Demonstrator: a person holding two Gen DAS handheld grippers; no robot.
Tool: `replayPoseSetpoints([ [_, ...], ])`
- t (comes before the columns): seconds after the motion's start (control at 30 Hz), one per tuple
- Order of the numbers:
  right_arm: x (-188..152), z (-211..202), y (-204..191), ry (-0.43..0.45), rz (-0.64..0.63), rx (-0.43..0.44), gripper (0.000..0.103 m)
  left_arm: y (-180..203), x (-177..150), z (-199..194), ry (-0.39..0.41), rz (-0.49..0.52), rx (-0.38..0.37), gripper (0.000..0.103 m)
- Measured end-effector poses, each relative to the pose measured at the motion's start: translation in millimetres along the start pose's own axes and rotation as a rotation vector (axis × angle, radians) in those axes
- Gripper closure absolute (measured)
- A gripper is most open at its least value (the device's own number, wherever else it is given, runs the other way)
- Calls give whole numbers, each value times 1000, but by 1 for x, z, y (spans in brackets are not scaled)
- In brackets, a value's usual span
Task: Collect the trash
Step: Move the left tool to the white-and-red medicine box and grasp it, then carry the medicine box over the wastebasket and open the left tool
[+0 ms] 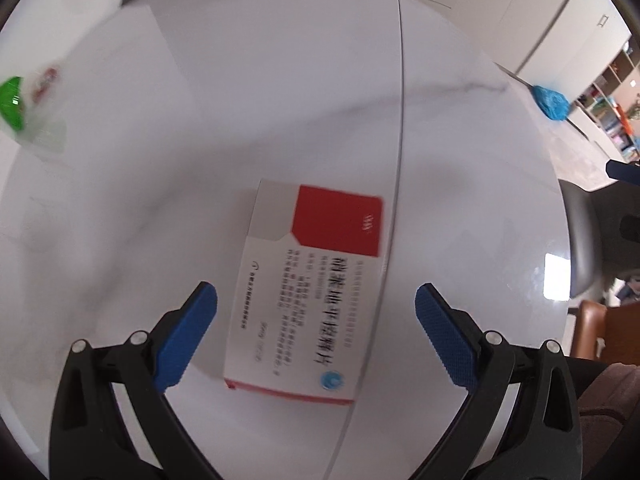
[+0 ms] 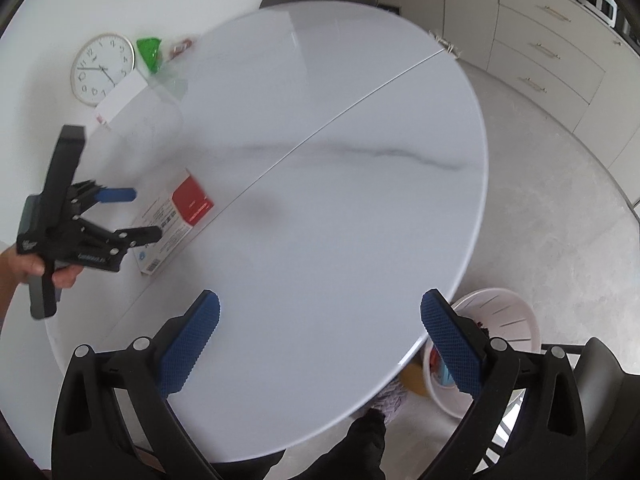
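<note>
A white and red medicine box (image 1: 308,292) lies flat on the round white marble table (image 1: 280,100). My left gripper (image 1: 316,332) is open, its blue pads either side of the box's near end, just above it. In the right wrist view the same box (image 2: 176,220) lies at the left with the left gripper (image 2: 140,212) open over it. My right gripper (image 2: 320,340) is open and empty above the table's near edge. A clear wrapper with a green part (image 1: 28,112) lies at the far left; it also shows in the right wrist view (image 2: 160,60).
A white bin (image 2: 500,320) with trash in it stands on the floor under the table's near right edge. A wall clock (image 2: 102,68) lies on the table by a small white box (image 2: 120,98). A blue crumpled item (image 1: 552,102) sits at the far right edge. Chairs surround the table.
</note>
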State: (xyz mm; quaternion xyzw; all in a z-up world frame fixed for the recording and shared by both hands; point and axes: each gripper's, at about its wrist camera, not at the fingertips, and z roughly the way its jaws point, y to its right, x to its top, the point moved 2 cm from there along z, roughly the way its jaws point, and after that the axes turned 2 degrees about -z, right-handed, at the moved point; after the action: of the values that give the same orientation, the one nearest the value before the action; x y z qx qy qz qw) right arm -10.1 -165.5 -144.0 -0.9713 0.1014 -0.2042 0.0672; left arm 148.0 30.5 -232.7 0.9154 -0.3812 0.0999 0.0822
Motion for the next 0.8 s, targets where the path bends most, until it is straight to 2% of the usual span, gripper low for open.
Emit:
replayPoseSetpoints([
  [0.13, -1, 9, -9, -31, -2, -21, 3, -6, 1, 19, -38, 23, -55, 8],
  [0.27, -2, 14, -9, -42, 21, -35, 3, -4, 0, 33, -60, 59, -66, 8],
  [0.4, -3, 16, -4, -42, 54, -36, 3, -2, 2, 36, -30, 84, -22, 9],
  [0.47, -4, 14, -1, -39, 60, -42, 3, -2, 5, 34, 4, 87, 33, 24],
  [0.7, -12, -6, 25, 3, 102, -68, 3, 25, 6, 15, 39, 19, 56, 23],
  [0.8, -20, -19, 46, 22, 139, -77, 3, 61, 11, -8, 78, 18, 38, 23],
])
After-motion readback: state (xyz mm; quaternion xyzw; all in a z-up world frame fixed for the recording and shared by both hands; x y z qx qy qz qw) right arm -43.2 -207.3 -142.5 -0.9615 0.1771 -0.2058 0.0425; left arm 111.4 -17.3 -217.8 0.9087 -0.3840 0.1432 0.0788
